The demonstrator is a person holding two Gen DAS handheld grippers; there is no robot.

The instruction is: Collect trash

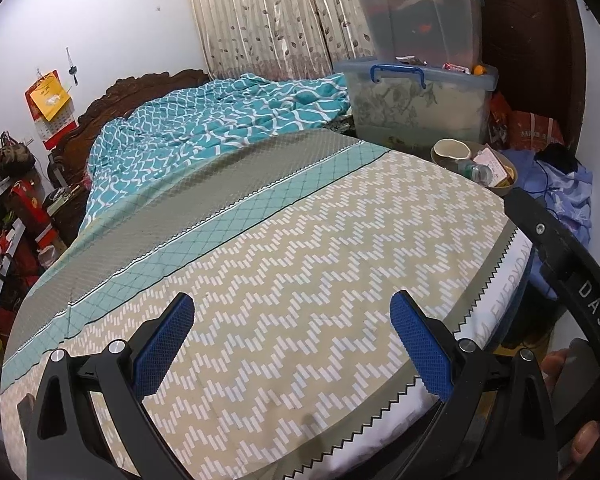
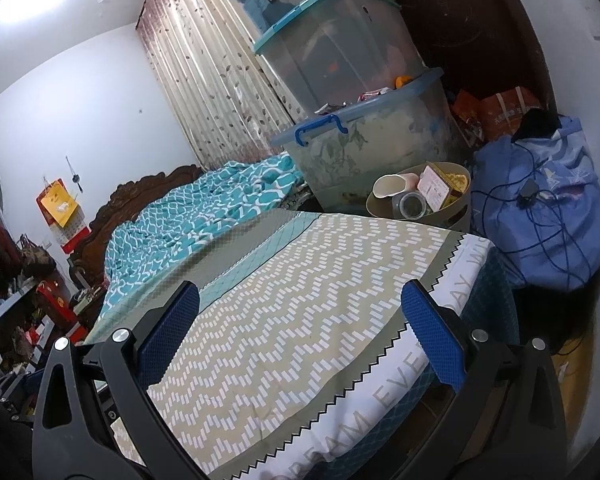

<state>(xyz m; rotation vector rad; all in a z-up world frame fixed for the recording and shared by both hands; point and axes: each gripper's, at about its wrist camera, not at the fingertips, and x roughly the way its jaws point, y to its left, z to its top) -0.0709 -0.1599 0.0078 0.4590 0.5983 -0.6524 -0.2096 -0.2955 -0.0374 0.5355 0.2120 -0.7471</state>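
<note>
A tan round bin (image 2: pixel 456 210) stands beyond the bed's far corner; it holds a cream cup (image 2: pixel 388 188), a clear plastic bottle (image 2: pixel 412 205) and a pink-and-white carton (image 2: pixel 434 190). The bin also shows in the left wrist view (image 1: pixel 508 186), with the bottle (image 1: pixel 478 171) lying on top. My left gripper (image 1: pixel 292 344) is open and empty above the zigzag-patterned bed sheet (image 1: pixel 300 280). My right gripper (image 2: pixel 300 328) is open and empty above the same sheet (image 2: pixel 292 340), near the bed's foot edge.
A rumpled teal quilt (image 1: pixel 204 128) lies at the head of the bed. Stacked clear storage boxes (image 2: pixel 360 92) stand behind the bin. A blue cloth bundle with a cable (image 2: pixel 548 216) sits at the right. Cluttered shelves (image 1: pixel 8 220) line the left side.
</note>
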